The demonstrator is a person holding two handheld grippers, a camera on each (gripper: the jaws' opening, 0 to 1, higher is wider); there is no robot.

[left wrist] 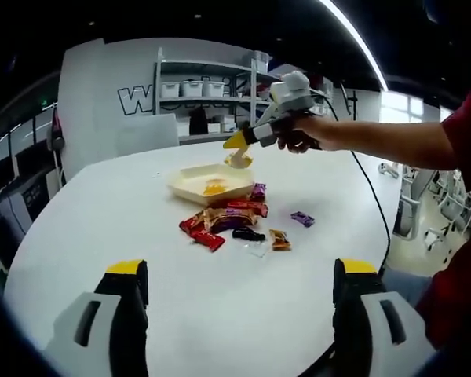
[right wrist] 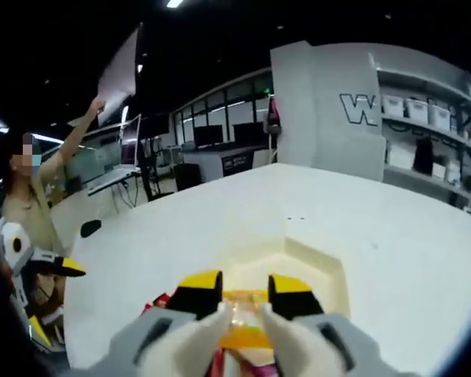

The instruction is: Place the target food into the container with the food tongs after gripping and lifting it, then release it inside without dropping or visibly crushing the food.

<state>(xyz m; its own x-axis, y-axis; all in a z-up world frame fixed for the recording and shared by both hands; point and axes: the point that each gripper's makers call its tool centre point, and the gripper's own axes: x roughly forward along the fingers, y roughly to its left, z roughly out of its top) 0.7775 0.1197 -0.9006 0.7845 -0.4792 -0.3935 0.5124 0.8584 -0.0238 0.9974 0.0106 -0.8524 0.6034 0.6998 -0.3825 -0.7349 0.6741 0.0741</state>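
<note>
Yellow-tipped jaws of the right gripper (right wrist: 239,292) sit closest in the right gripper view, nearly closed on a small snack in a clear wrapper (right wrist: 243,312), orange inside. That snack hangs directly over the pale container (right wrist: 330,271), whose angled walls open below the tips. In the left gripper view the same gripper (left wrist: 237,141) hovers above the container (left wrist: 190,177), which already has something orange lying in it.

To finish well, I would judge the person should lower the tips inside the walls before easing the jaws apart slowly, so the snack slides off rather than falls or bounces out. The grip looks light; squeezing harder would only crush it.

A bare hand (left wrist: 298,135) reaches in from the right, forearm almost level, gripper angled downward. Loose wrapped sweets (left wrist: 228,220) lie on the white desk (left wrist: 141,228) just beside the container. Well back, the left gripper (left wrist: 239,294) waits with jaws wide apart, holding nothing.
</note>
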